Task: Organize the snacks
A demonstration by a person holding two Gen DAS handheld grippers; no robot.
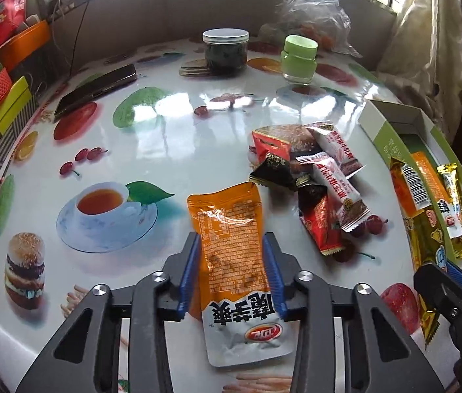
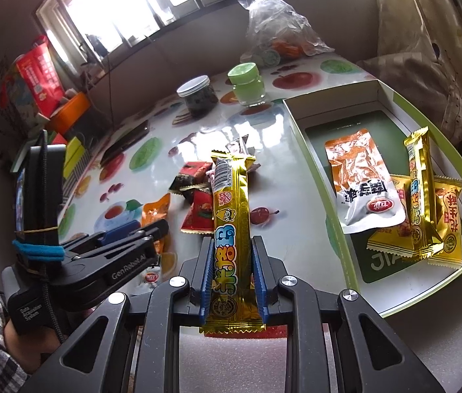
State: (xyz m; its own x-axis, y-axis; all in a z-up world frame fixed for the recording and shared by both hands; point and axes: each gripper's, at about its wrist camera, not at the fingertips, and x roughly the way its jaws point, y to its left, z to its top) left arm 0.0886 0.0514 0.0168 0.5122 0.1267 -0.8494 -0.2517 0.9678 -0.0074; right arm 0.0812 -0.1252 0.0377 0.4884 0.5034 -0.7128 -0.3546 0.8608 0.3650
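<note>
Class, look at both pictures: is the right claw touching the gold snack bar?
Touching. The right wrist view shows the right claw with both blue pads pressed against the gold snack bar, holding it clear of the table.

Left wrist view rides its tool (image 1: pixel 232 262), tilted steeply down, close over the worktop (image 1: pixel 165 124). Right wrist view looks down from further right, near the box (image 2: pixel 299 137). Both catch the snack pile (image 1: pixel 309 177), the jars and the window wall.

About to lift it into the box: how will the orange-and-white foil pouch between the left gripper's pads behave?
The orange-and-white foil pouch is flat and crinkled, so it will probably flop beyond the left gripper. Its glossy film may slip. It looks thin, likely light.
</note>
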